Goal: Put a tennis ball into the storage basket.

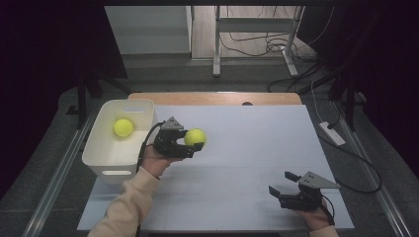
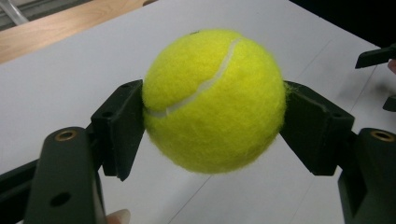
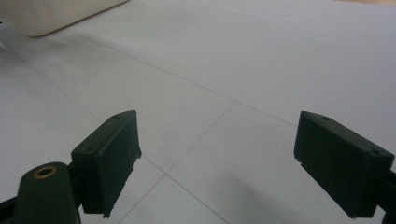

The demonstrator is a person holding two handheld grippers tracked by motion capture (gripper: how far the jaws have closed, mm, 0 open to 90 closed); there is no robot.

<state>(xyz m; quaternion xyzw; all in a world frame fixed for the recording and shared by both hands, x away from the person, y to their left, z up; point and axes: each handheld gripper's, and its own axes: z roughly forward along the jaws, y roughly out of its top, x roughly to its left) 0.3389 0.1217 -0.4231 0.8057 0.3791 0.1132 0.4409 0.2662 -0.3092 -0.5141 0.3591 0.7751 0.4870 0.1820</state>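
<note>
I am gripping a tennis ball in my left gripper, just right of the white bin.

Both jaws are pressing against the ball's sides above the white table, while a second ball is lying inside the bin. My right gripper is hovering wide open and empty near the table's front right corner.
</note>
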